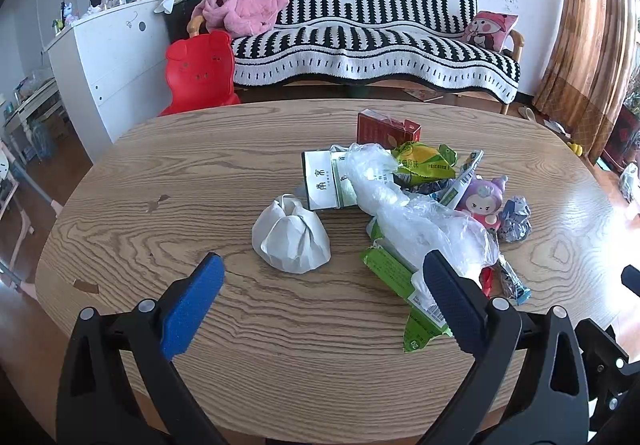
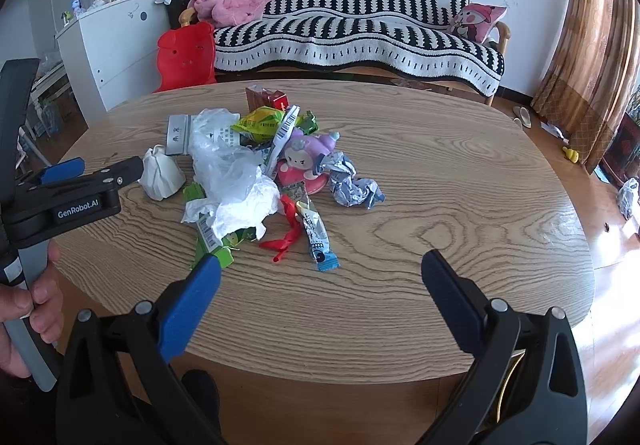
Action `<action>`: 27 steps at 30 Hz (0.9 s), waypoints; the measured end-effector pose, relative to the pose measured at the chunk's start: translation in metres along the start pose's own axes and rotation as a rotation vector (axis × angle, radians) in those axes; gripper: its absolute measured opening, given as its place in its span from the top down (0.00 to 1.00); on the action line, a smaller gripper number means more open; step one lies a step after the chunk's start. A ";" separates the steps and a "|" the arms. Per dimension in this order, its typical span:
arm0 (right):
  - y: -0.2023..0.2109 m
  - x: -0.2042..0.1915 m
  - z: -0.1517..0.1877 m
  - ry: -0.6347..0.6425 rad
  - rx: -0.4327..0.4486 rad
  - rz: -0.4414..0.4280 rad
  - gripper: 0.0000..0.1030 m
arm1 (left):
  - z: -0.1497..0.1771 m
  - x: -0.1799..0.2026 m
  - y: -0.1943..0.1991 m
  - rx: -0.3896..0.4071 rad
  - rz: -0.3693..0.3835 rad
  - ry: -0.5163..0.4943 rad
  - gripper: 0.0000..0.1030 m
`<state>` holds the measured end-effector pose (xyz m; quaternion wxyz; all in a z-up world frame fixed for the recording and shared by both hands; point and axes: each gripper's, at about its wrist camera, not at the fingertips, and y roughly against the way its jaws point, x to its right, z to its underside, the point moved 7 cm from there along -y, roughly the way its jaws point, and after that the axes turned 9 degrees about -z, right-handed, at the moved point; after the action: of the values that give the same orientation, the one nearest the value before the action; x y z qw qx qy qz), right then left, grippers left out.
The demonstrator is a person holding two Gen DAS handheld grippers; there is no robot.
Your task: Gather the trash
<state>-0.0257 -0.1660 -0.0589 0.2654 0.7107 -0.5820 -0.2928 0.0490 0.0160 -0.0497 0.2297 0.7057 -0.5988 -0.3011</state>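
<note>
A pile of trash lies on the oval wooden table [image 1: 248,345]. A crumpled white paper ball [image 1: 290,239] [image 2: 162,175] sits at the pile's left. A clear plastic bag [image 1: 404,213] [image 2: 228,177] covers green wrappers [image 1: 400,285], a white carton [image 1: 326,181], a red box [image 1: 386,127], a pink toy figure [image 1: 482,201] [image 2: 302,161], a crumpled foil ball [image 2: 352,185], a red ribbon [image 2: 290,233] and a blue snack packet [image 2: 320,241]. My left gripper [image 1: 322,277] is open, just short of the paper ball. My right gripper [image 2: 320,273] is open and empty over the table's near edge.
A black-and-white striped sofa [image 1: 372,41] stands behind the table with pink clothing [image 1: 244,9] and a cushion [image 1: 490,27]. A red plastic chair [image 1: 200,73] and a white cabinet [image 1: 108,57] stand at the back left. Brown curtains [image 1: 588,25] hang at the right.
</note>
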 end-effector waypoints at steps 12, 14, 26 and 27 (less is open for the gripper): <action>0.001 -0.001 0.000 0.005 -0.001 -0.004 0.05 | 0.000 0.000 0.000 -0.001 0.000 0.000 0.06; 0.001 -0.001 0.000 0.005 -0.001 -0.004 0.06 | 0.000 0.000 0.000 -0.001 0.000 0.001 0.06; 0.001 -0.002 0.000 0.004 -0.001 -0.006 0.05 | 0.002 -0.001 -0.001 -0.006 -0.001 0.001 0.06; 0.001 -0.001 0.000 0.005 -0.001 -0.005 0.06 | 0.002 -0.002 -0.003 -0.008 -0.001 0.002 0.06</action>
<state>-0.0266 -0.1649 -0.0581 0.2667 0.7125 -0.5795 -0.2921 0.0494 0.0185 -0.0524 0.2328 0.7053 -0.5971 -0.3029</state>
